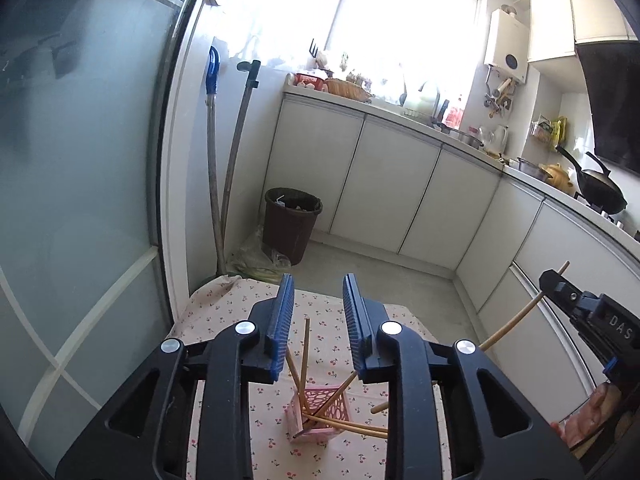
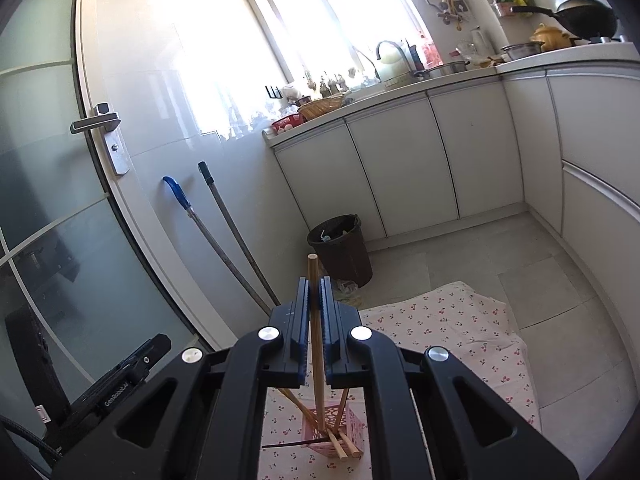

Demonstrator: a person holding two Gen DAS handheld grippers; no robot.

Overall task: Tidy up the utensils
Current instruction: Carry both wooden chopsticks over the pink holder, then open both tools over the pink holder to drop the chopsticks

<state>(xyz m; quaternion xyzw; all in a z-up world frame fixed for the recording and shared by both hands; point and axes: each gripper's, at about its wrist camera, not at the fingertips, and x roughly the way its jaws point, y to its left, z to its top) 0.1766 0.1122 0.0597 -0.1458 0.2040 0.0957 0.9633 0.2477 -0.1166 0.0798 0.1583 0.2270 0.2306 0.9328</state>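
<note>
A pink lattice basket (image 1: 320, 410) stands on a cherry-print cloth (image 1: 224, 300) and holds several wooden chopsticks (image 1: 305, 356) that lean outward. My left gripper (image 1: 318, 286) hovers above the basket, its blue pads apart with nothing pressed between them. At the right of the left wrist view, my right gripper (image 1: 554, 280) is shut on a single chopstick (image 1: 516, 320). In the right wrist view that gripper (image 2: 315, 282) pinches the chopstick (image 2: 312, 266) upright, its lower end reaching down into the basket (image 2: 352, 424). The left gripper (image 2: 140, 360) shows at the lower left.
A dark brown waste bin (image 1: 292, 224) stands on the floor past the cloth. Two long handles (image 1: 228, 168) lean against the wall beside a frosted glass door (image 1: 80, 160). White cabinets (image 1: 400, 184) under a cluttered counter run along the back and right.
</note>
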